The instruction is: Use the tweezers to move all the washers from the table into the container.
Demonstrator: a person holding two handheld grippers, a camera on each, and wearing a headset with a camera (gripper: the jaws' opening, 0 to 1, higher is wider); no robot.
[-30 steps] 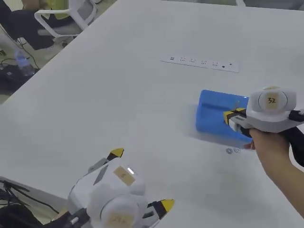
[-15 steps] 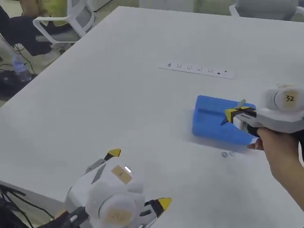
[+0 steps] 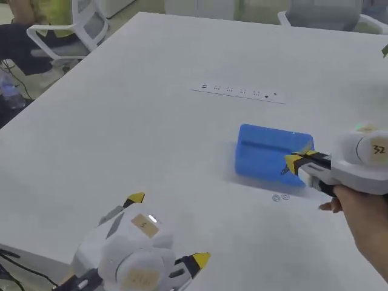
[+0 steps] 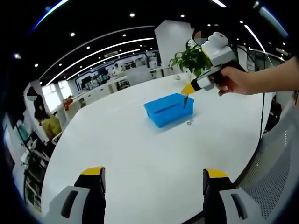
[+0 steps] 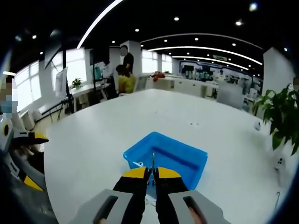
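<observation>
Power strip [image 3: 238,93]: white, flat, long side running left to right, far of centre.
Office chair [image 3: 85,27]: white frame, far left, off the edge.
Second chair [image 3: 315,12]: grey back, far right.
Potted plant [image 5: 280,116]: green leaves, right side.
Ceiling lights [image 5: 196,35]: long curved strips and round spots, lit.
Cables [image 3: 9,276]: dark, on the floor, near left.

**Legible markings, head view.** The number 32 was printed on a round label [image 3: 378,149] at the rear of the right gripper [image 3: 295,162]. Two yellowish stickers [image 3: 143,224] were carried on the body of the left gripper [image 3: 167,229], but their marks were too blurred to be read. The markings along the white power strip [image 3: 238,92] were too small to be made out. No other writing could be read.
</observation>
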